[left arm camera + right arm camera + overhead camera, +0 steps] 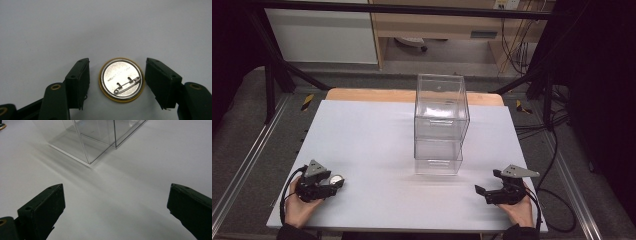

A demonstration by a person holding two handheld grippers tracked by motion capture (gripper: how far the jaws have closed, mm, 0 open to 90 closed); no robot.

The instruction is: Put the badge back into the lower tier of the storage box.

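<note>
A round pin badge (121, 80) lies back-up on the white table (372, 140), its silver back and safety pin showing inside a yellow rim. My left gripper (116, 62) straddles it, one jaw on each side, with a narrow gap left between each pad and the rim. In the high view the badge (336, 178) sits at the tips of the left gripper (337, 183) near the table's front left. My right gripper (487, 182) rests at the front right, jaws wide apart with nothing between them (116, 187).
A tall clear plastic box (441, 125), apparently two stacked units, stands in the middle of the table; its lower corner (92, 137) lies ahead of the right gripper. Black frame bars and cables run around the table's edges.
</note>
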